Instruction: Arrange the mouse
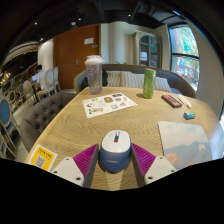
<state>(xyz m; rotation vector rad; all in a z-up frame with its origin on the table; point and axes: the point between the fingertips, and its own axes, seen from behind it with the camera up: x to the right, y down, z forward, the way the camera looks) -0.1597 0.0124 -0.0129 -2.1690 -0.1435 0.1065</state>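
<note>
While the mouse [114,146] sits between my gripper [114,160] fingers, both magenta pads [85,158] seem to press its sides, so I read the gripper as clamped on it. On the wooden table [70,125], a paper sheet [108,104] lies at twelve o'clock, a clear tumbler [94,73] at eleven, a green bottle [149,83] at one.

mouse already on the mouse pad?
No: the mouse sits between the gripper fingers on bare wood of the table, with the pale mouse pad off to one side, apart from it.
</note>
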